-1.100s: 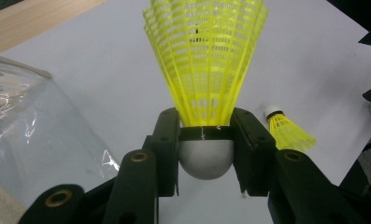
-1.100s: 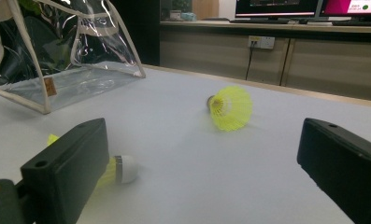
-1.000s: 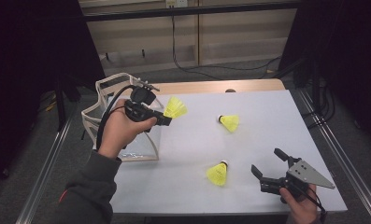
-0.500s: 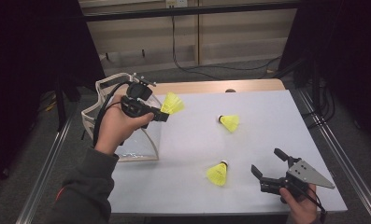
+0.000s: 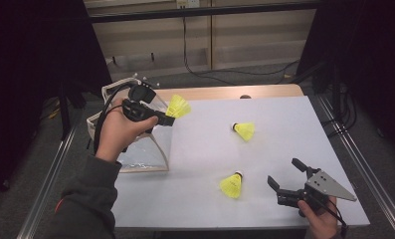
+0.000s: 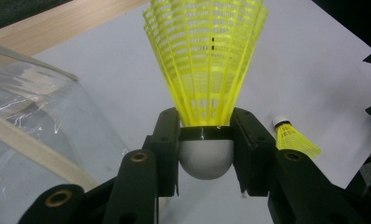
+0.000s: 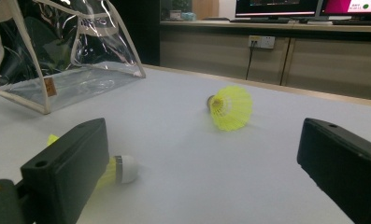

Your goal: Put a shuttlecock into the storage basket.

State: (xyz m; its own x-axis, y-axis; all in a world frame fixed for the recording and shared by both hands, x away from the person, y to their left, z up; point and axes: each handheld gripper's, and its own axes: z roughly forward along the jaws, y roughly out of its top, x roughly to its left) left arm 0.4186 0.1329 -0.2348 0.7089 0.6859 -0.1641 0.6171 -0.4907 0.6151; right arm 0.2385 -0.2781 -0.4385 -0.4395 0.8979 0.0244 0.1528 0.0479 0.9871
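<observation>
- Far left: the clear bag point(image 5: 135, 144) stands at the table's left edge, its cream-trimmed mouth facing up; my left hand point(image 5: 116, 133) is above it.
- My left gripper point(image 5: 164, 119) is clamped on a yellow shuttlecock point(image 5: 178, 106). In the left gripper view the jaws press both sides of its white cork point(image 6: 205, 157), the skirt point(image 6: 205, 60) fanning away past the tips. Grip looks square and secure.
- Judgement: the step in hand appears to be dropping this shuttlecock into the bag. To do it well I should bring the cork over the open mouth, inside the trim, tilt cork-down, and only then release, so the light skirt does not catch the rim.
- Against the earlier pictures: my left gripper and its shuttlecock have lifted slightly and drawn back toward the bag; everything else is unmoved.
- Centre: a second shuttlecock point(image 5: 244, 130) lies on its side on the white table point(image 5: 284, 114); a third shuttlecock point(image 5: 232, 184) lies nearer me, just left of my right gripper.
- Right: my right gripper point(image 5: 287, 178) rests low near the table's front edge, jaws spread wide and empty, aimed toward the third shuttlecock point(image 7: 120, 169).
</observation>
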